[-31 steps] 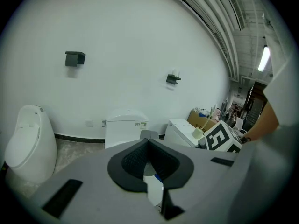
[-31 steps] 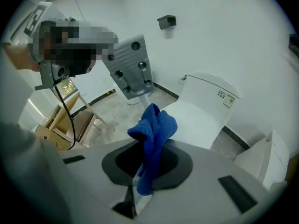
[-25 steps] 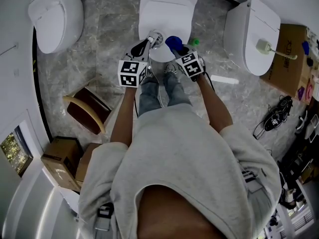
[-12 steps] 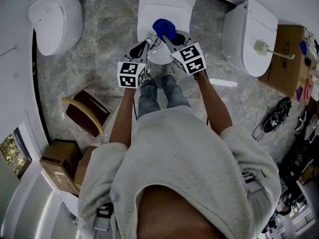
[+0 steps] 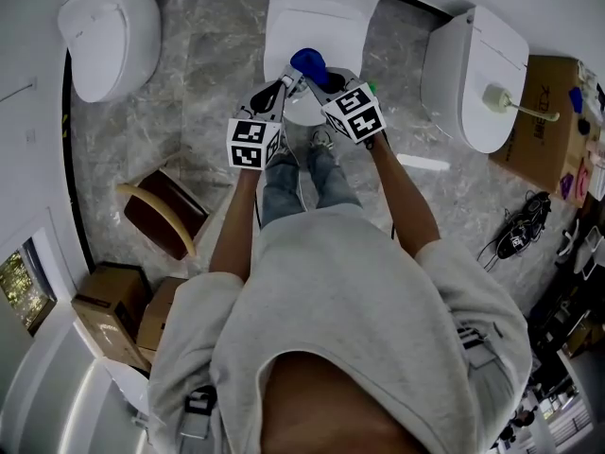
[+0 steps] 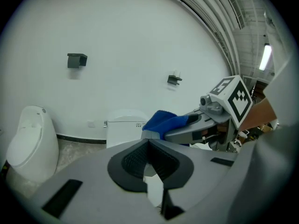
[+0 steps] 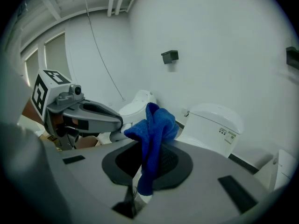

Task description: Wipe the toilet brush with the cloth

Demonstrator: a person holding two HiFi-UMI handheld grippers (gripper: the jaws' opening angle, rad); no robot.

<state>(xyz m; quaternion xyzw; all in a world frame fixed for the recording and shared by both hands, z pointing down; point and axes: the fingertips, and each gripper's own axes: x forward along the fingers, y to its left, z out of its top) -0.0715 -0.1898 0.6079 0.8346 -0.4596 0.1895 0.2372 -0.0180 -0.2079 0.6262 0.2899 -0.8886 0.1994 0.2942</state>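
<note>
Head view, looking steeply down: a person in a grey top faces a white toilet [image 5: 317, 22] on a grey stone floor, holding 2 grippers out over its near rim, tips almost touching. The left gripper [image 5: 281, 88] angles far-right and the right gripper [image 5: 319, 76] far-left, so what each carries meets between them. A blue cloth [image 5: 308, 61] bunches at the right gripper's tip; just left of it, at the left gripper's tip, sits a small pale piece, which I judge to be the toilet brush [image 5: 292, 79].

Left gripper view: its jaws are drawn almost fully together with a pale sliver in the narrow gap, likely the brush handle, pinched so it stays steady for wiping; the right gripper and cloth hover just beyond, to the right.

Right gripper view: its jaws are clamped on the cloth, which stands in a thick fold above the pads and trails down between them; that loose wad offers a soft face to rub along the brush; the wipe looks about to begin.
</note>
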